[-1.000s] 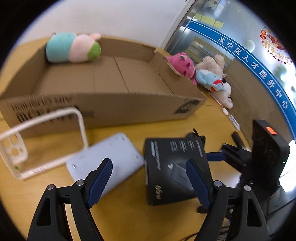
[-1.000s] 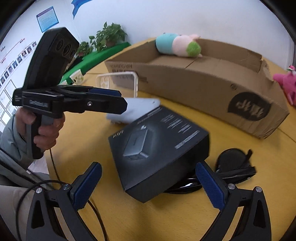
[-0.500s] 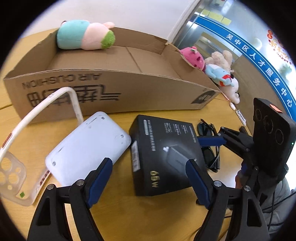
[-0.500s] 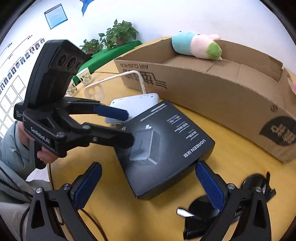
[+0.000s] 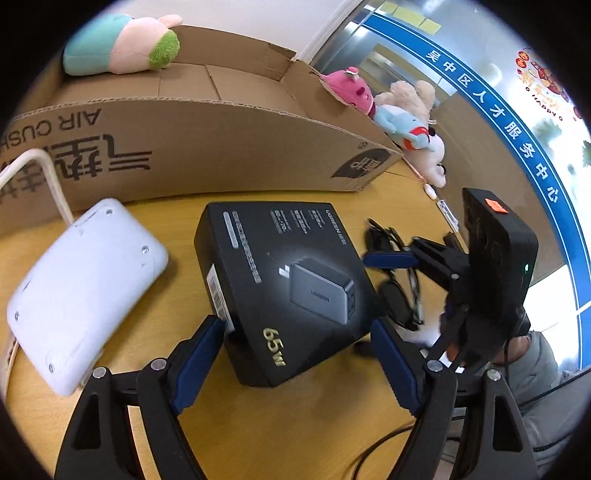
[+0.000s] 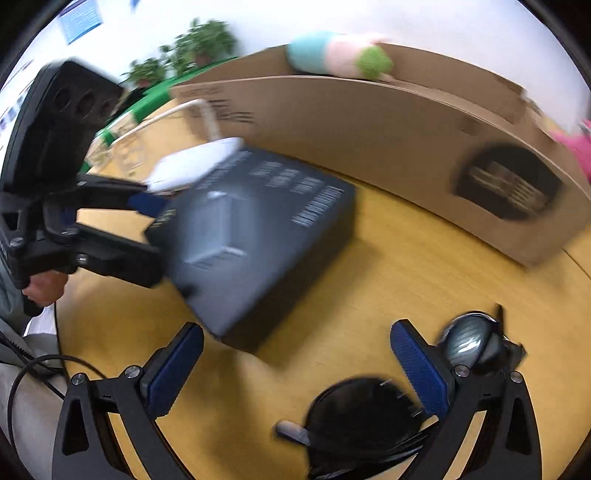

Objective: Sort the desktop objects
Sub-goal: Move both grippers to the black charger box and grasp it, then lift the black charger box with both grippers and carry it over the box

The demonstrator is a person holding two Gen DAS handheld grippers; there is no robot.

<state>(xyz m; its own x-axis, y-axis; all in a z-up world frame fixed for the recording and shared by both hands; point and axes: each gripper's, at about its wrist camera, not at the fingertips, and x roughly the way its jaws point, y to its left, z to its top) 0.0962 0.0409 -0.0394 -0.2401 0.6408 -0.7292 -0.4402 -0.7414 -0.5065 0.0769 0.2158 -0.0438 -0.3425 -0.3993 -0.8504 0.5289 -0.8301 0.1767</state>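
Two spread hand-held grippers over a smooth yellow wooden worktop [image 5: 295, 435].

The left hand-held gripper [image 5: 295, 354], blue ribbed pads apart, straddles the near corner of one matte black rectangular charger box [image 5: 284, 280] lying flat beside one rounded white plastic device [image 5: 81, 291]. The right hand-held gripper [image 6: 295, 369] gapes over one pair of glossy black sunglasses [image 6: 362, 417]. One long corrugated cardboard box [image 5: 221, 147] bounds the far edge.

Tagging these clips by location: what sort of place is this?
Likely an office or public service centre: a blue Chinese-lettered banner on glass partitions, potted plants, a notice on the wall.
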